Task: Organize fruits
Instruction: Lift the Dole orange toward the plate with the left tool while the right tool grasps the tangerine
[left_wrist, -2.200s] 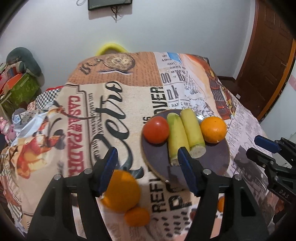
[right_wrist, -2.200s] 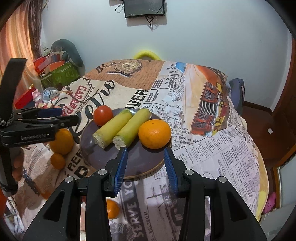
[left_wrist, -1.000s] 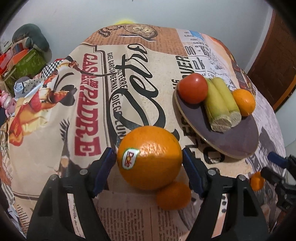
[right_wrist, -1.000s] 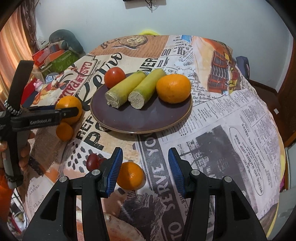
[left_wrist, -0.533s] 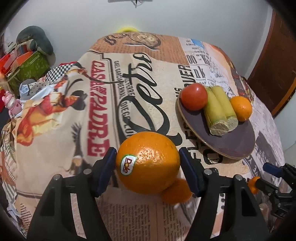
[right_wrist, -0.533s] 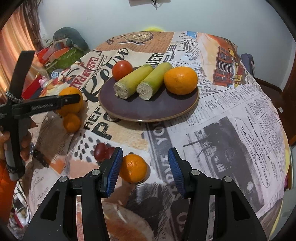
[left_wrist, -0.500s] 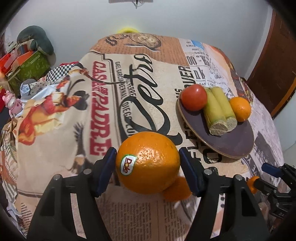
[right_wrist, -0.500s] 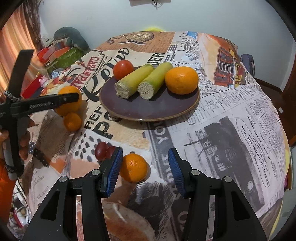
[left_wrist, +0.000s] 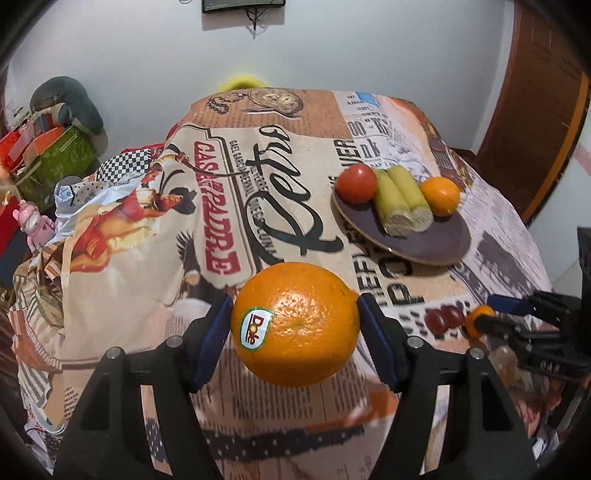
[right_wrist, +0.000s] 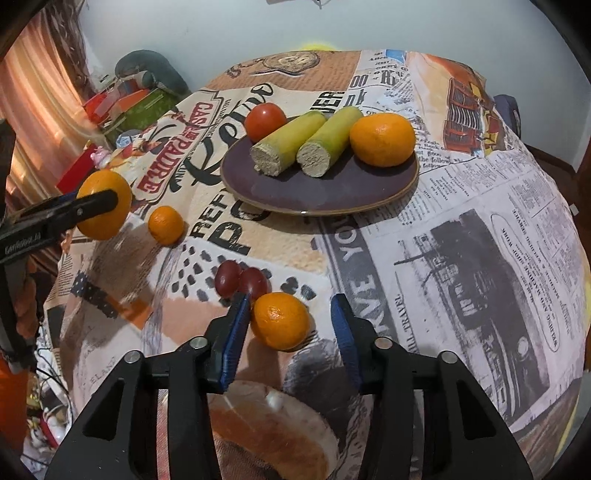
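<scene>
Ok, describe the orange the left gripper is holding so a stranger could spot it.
Look left of the purple plate. The left gripper holds the big orange off the patterned tablecloth. Alone among the oranges, it wears a Dole sticker.

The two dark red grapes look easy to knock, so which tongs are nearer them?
Right tongs: one finger sits right beside the two dark red grapes. Left tongs are farther away, holding the large stickered orange.

Even indoor light fills both views, with soft shadows falling near each fruit on the surface (right_wrist: 480, 206). Fisheye bending darkens the corners (the near cloth in the left view blurs).
</scene>
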